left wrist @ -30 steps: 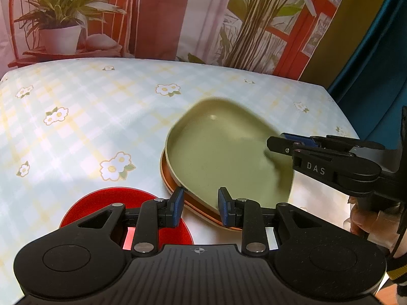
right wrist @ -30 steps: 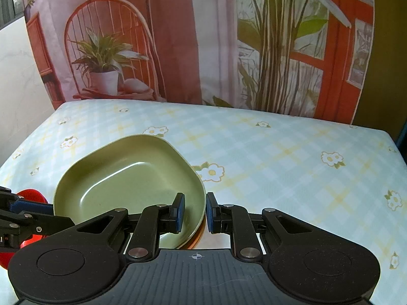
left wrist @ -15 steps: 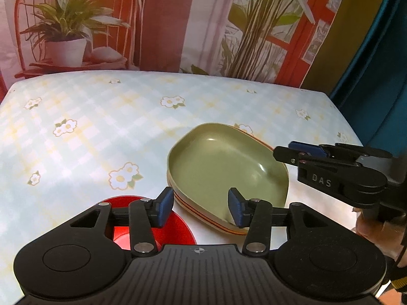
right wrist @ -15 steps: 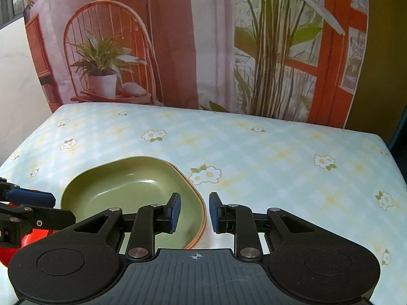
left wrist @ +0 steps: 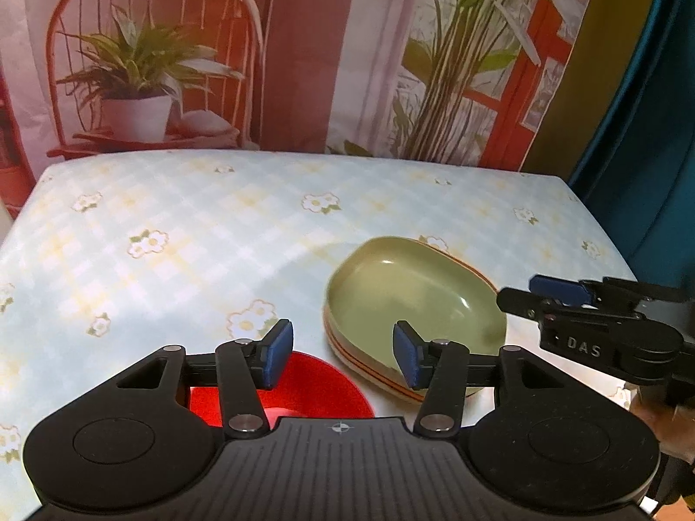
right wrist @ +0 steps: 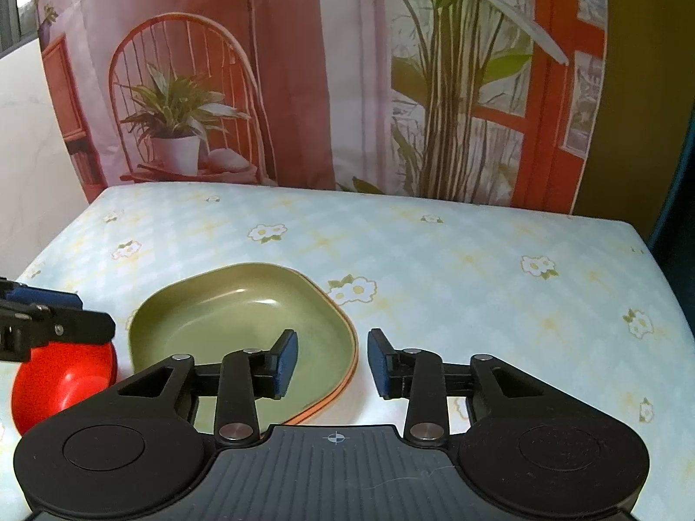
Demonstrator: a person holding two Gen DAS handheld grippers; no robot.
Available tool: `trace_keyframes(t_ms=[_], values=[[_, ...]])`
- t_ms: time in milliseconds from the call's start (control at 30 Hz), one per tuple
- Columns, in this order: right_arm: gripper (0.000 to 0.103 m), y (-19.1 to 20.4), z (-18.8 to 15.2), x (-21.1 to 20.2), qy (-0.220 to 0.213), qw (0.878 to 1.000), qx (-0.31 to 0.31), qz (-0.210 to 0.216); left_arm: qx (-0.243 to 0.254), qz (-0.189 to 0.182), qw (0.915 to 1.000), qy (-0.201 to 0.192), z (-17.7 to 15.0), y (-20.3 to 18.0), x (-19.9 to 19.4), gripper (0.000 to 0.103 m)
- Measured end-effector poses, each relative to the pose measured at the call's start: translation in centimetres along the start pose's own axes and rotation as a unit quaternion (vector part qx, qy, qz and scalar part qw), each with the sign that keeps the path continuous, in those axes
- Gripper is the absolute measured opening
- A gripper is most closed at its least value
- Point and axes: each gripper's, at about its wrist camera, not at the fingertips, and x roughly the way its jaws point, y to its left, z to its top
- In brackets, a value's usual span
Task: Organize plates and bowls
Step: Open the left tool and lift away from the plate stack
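Note:
A green plate (left wrist: pixel 408 299) lies nested on an orange-rimmed plate (left wrist: pixel 373 375), both flat on the flowered tablecloth; the green plate (right wrist: pixel 234 317) fills the lower left of the right wrist view. A red bowl (left wrist: pixel 312 390) sits just left of the stack, the red bowl (right wrist: pixel 56 380) partly behind my left gripper's tip. My left gripper (left wrist: pixel 343 358) hangs above the gap between bowl and plates, its jaws opening with nothing between them. My right gripper (right wrist: pixel 332 362) hovers over the plates' right rim, jaws opening, the pads clear of the rim. The right gripper (left wrist: pixel 560 297) also enters the left wrist view from the right.
The table (right wrist: pixel 478 269) is covered by a pale blue checked cloth with daisies. A printed backdrop of a chair, potted plant and red window hangs behind it. A dark teal curtain (left wrist: pixel 643 130) stands at the right, a white wall (right wrist: pixel 30 139) at the left.
Both grippers have let go of the green plate, opened and drawn up and back. The plate has settled flat onto the orange-rimmed one.

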Motion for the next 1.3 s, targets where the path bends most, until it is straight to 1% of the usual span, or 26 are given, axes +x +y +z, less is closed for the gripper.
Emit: trace_keyframes(t_ms=[67,167,700,900,967,1000,1033,1067,1100,1167,1267,1300], values=[[0.039,0.2,-0.1,-0.3,0.000,1.000,0.010,0.001,0.002,0.003,1.0000,-0.005,-0.1,0.5,-0.5,0.053],[0.041,0.6,-0.3,-0.9,-0.002,1.000,0.017,0.002,0.004,0.009,0.9999,-0.012,-0.2,1.3,-1.1,0.054],[0.044,3.8,-0.5,-3.0,-0.007,0.999,0.015,0.027,0.006,0.037,0.9974,-0.061,-1.2,5.4,-4.8,0.054],[0.064,4.9,-0.4,-3.8,-0.015,0.999,0.012,0.027,0.009,0.036,0.9968,-0.071,-1.9,6.3,-5.7,0.056],[0.078,5.1,-0.3,-4.2,-0.018,0.999,0.016,0.028,0.009,0.036,0.9966,-0.074,-2.1,6.6,-6.0,0.058],[0.082,5.2,-0.3,-4.3,-0.021,0.999,0.019,0.027,0.008,0.036,0.9964,-0.076,-2.2,6.8,-6.2,0.061],[0.090,5.3,-0.2,-4.5,-0.025,0.999,0.022,0.024,0.008,0.037,0.9963,-0.077,-2.3,6.9,-6.3,0.063],[0.093,5.3,-0.2,-4.7,-0.029,0.999,0.022,0.024,0.008,0.038,0.9961,-0.080,-2.4,7.1,-6.4,0.064],[0.094,5.4,-0.2,-4.9,-0.032,0.999,0.022,0.023,0.007,0.039,0.9959,-0.081,-2.5,7.2,-6.5,0.067],[0.102,5.6,0.0,-5.1,-0.035,0.999,0.024,0.022,0.004,0.038,0.9957,-0.084,-2.6,7.6,-6.7,0.071],[0.103,6.0,0.1,-5.4,-0.041,0.999,0.028,0.023,0.004,0.033,0.9959,-0.084,-2.8,7.8,-6.9,0.081],[0.103,6.1,0.1,-5.4,-0.042,0.999,0.027,0.020,0.005,0.030,0.9960,-0.084,-2.8,7.9,-6.9,0.086]])
